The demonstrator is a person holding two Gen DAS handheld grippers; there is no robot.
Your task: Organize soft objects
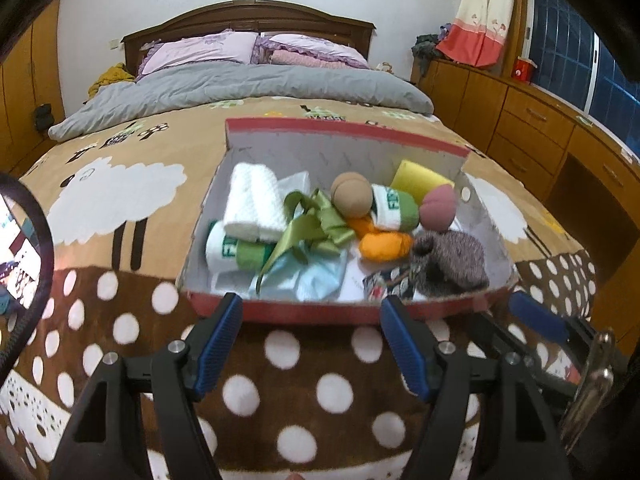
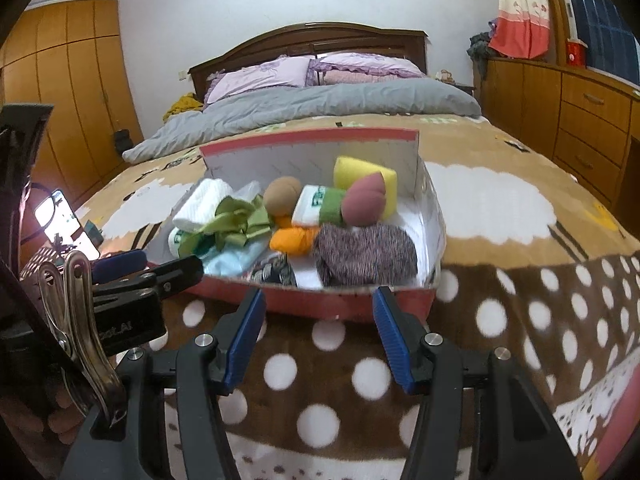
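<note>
A red cardboard box lies open on the bed, full of soft things. Inside I see a white towel roll, green ribbon, a tan ball, a pink ball, a yellow sponge, an orange cloth, green-and-white rolls and a grey knit piece. My left gripper and right gripper both stand open and empty just before the box's near wall.
The box rests on a brown blanket with white dots and sheep. A grey duvet and pillows lie beyond. Wooden drawers line the right side, wardrobes the left. A lit phone stands at the left.
</note>
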